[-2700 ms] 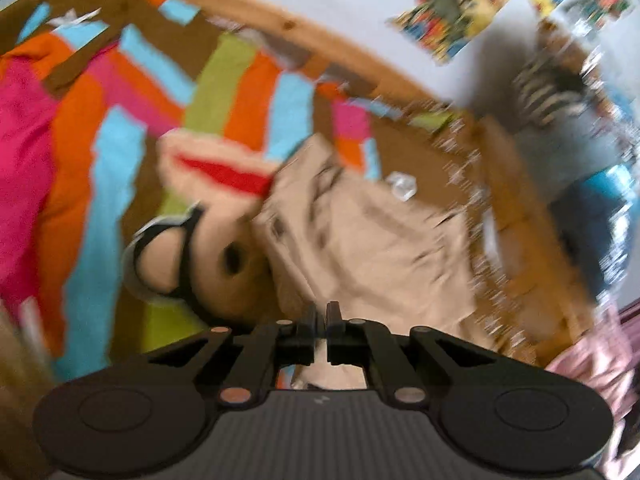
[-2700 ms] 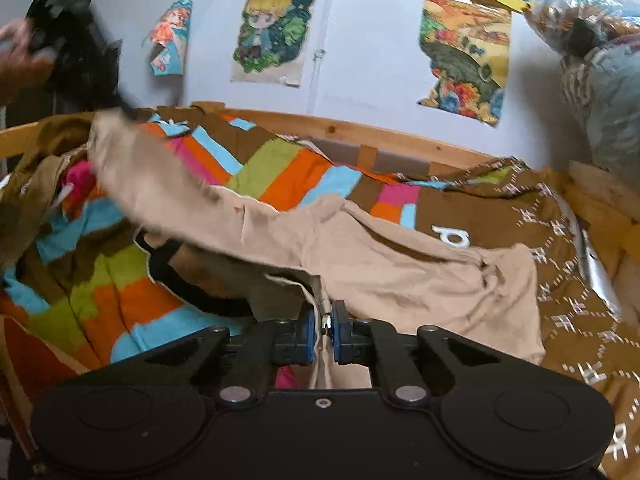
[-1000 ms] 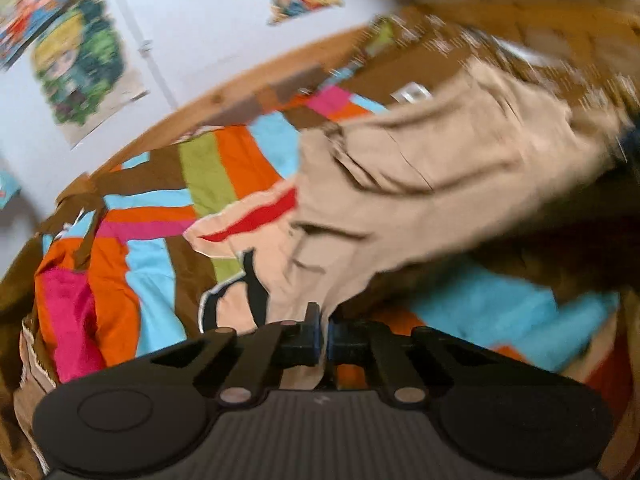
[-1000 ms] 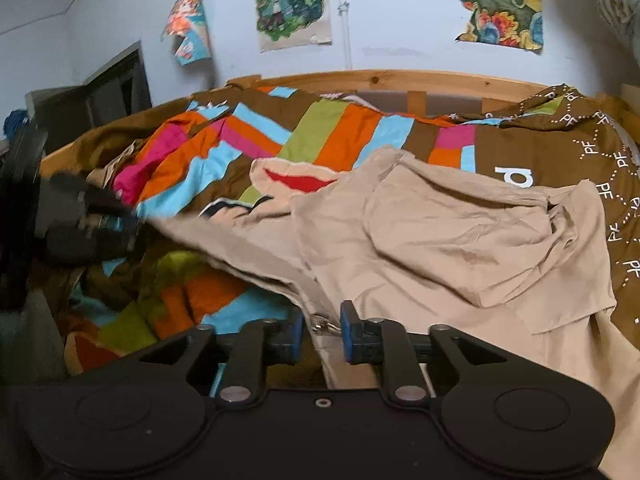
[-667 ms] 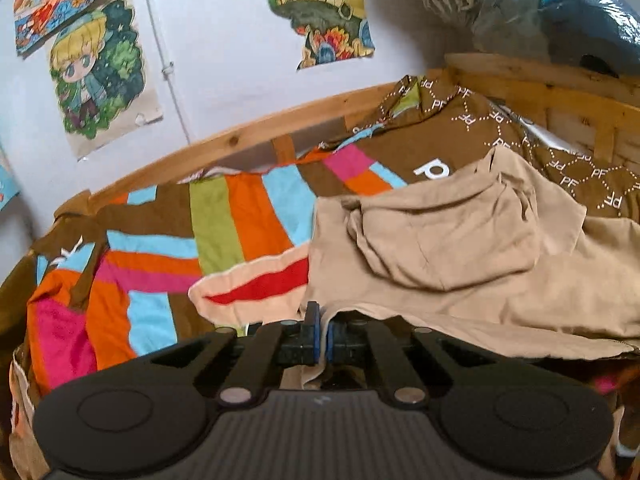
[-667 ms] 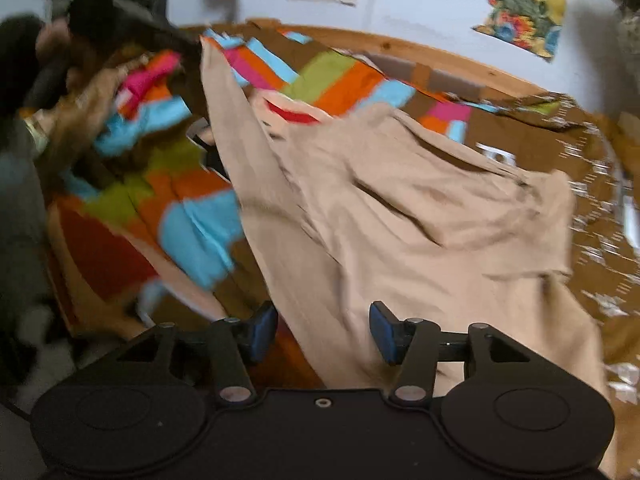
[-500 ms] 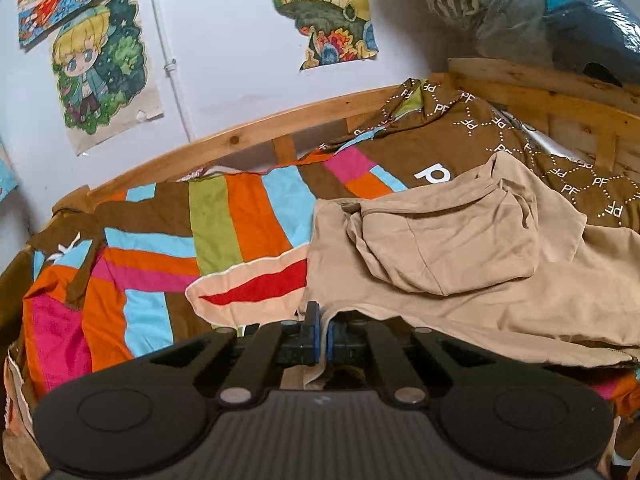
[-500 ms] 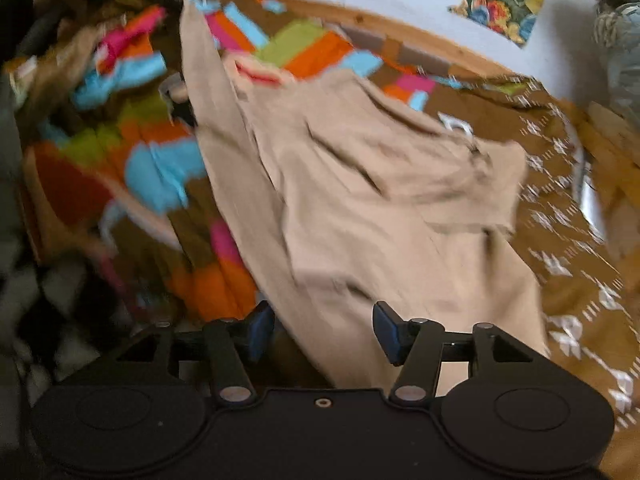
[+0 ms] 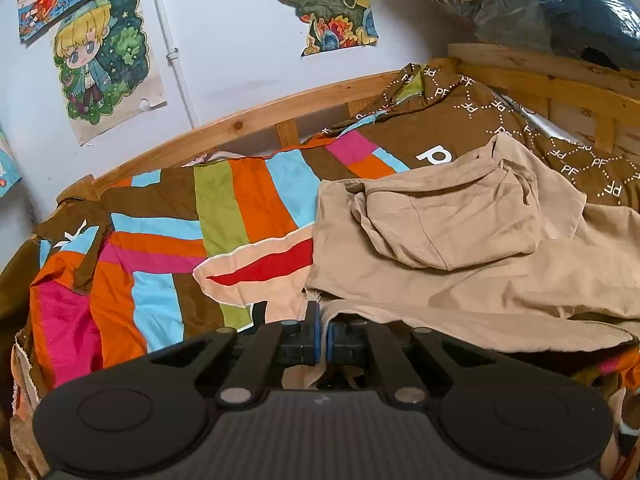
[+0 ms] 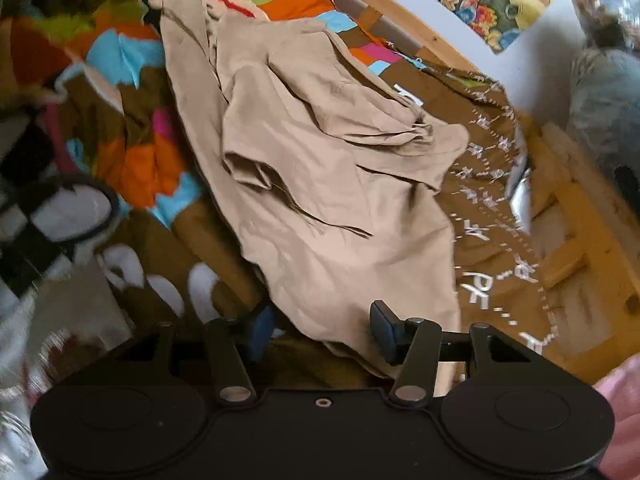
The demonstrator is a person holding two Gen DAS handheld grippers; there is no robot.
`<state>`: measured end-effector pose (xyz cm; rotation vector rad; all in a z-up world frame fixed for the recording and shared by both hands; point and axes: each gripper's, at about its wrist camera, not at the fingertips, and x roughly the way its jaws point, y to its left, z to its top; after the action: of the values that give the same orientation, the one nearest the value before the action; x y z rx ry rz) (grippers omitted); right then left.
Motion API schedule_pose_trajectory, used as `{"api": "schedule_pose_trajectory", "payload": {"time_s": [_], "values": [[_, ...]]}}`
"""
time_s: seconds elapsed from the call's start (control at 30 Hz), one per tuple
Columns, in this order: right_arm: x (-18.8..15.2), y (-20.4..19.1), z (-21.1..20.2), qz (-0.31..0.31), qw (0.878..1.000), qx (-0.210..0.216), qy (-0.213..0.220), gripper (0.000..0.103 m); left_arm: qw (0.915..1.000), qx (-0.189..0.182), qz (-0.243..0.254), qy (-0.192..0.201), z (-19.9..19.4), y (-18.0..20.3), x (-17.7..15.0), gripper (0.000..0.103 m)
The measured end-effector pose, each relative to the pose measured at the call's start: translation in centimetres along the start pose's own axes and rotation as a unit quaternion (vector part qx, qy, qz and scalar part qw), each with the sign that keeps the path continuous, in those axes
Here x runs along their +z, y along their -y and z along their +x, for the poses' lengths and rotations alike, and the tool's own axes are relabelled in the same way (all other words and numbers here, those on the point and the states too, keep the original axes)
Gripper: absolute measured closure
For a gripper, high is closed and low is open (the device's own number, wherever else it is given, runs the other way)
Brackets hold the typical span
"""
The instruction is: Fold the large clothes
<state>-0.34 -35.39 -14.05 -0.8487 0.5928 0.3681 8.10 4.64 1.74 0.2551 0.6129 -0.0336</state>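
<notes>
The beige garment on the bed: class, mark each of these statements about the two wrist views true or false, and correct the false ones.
1. The left gripper is shut on the beige garment. True.
2. The right gripper is clamped on the garment. False: its jaws stand wide apart, with the garment's near edge lying between them, ungripped.
3. The garment lies on a striped bedspread of many colours. True.
4. The garment is folded into a neat, flat rectangle. False: it is rumpled and spread out loosely.
5. The wall behind the bed is bare. False: a cartoon poster and other pictures hang on it.
</notes>
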Motion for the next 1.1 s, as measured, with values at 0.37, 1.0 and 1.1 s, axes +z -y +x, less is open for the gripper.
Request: {"api": "schedule_pose_trajectory", "payload": {"time_s": [0.37,1.0,1.1], "values": [[1.3,4.5,-2.3,0.147,0.987,-0.017,0.067,0.099,0.9997,0.01,-0.01,0.018,-3.4,-0.1,-1.8,0.101],[3.6,8.2,-7.9,0.219,0.966,-0.037,0.131,0.1,0.9993,0.002,-0.031,0.023,-9.1,-1.7,-0.9,0.101],[6.1,10.7,-5.9,0.225,0.965,-0.048,0.125,0.1,0.9993,0.022,-0.004,0.029,-6.9,-1.7,1.5,0.101]]}}
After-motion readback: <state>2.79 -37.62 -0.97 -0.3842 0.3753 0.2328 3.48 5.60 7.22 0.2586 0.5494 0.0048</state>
